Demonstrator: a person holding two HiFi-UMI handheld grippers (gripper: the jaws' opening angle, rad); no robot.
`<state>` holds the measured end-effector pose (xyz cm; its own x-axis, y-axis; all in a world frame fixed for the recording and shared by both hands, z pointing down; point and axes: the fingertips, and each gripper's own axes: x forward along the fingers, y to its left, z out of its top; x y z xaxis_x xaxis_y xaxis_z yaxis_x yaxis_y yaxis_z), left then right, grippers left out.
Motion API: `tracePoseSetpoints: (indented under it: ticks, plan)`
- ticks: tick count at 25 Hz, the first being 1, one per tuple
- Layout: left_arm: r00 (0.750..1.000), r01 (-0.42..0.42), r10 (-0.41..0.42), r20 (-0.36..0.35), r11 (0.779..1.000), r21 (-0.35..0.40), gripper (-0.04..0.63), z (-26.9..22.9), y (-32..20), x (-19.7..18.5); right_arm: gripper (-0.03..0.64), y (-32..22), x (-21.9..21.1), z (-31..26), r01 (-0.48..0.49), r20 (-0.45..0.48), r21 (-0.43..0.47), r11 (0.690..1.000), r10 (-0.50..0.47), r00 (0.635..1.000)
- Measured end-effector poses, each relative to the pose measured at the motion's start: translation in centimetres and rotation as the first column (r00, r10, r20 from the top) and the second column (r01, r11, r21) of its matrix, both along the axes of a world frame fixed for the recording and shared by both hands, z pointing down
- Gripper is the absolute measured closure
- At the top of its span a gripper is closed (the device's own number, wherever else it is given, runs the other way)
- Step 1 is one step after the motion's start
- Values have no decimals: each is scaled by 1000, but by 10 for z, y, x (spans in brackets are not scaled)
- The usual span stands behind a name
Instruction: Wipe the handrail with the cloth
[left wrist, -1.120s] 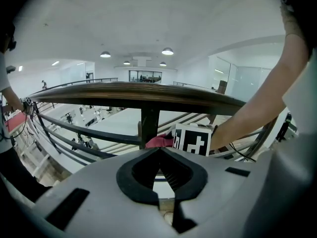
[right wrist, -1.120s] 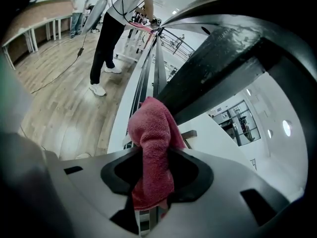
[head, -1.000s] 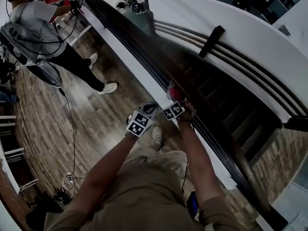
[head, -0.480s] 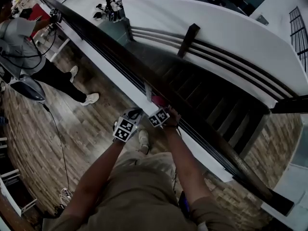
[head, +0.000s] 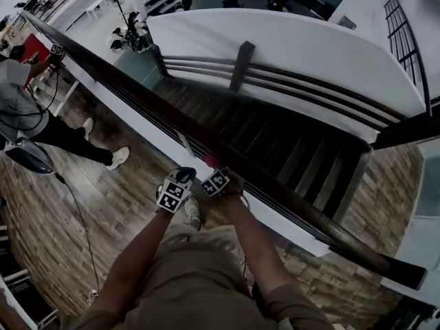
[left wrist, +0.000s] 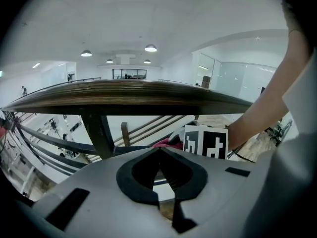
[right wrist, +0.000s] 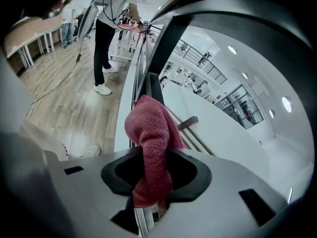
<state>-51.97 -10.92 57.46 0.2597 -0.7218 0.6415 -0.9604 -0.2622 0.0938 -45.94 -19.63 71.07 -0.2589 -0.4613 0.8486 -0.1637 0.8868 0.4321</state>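
The dark wooden handrail [head: 137, 91] runs diagonally from upper left to lower right. My right gripper [head: 214, 172] is shut on a red cloth [head: 209, 160] and holds it against the near side of the rail. In the right gripper view the red cloth [right wrist: 151, 133] bunches out of the right gripper [right wrist: 151, 158], with the handrail [right wrist: 233, 11] arching above. My left gripper [head: 183, 175] hangs just left of the right one, shut and empty. From the left gripper [left wrist: 159, 152] the handrail [left wrist: 124, 95] passes overhead, and a bit of the cloth [left wrist: 165, 144] shows.
Beyond the rail a dark staircase [head: 289, 150] drops away beside a curved white wall [head: 289, 47]. A person in a grey shirt [head: 14, 95] works at the rail far up left. Wooden floor [head: 82, 205] with a cable lies on my side.
Both grippers and the cloth have kept their place against the rail while the view has drawn back along it. The other person now appears farther away at upper left.
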Motion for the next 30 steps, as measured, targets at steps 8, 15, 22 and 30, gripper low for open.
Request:
tracePoseSetpoints:
  ticks: [8,15,22,30]
  plan:
    - [998,-58,58,17,998,-24,577,2,-10,63,474,3,76,1,-18,-18,-19,1000,17,1000]
    - [995,-85,87,38,995,-50,577,-3,-5,120,474,6,143,-7,-73,4,-37,997,74,997]
    - [994,-91,94,47,994,-64,577,-7,0,181,474,11,216,-9,-99,10,-55,994,100,995]
    - [997,-53,57,57,997,-63,577,-3,9,243,474,17,278,-6,-82,27,-58,995,84,996]
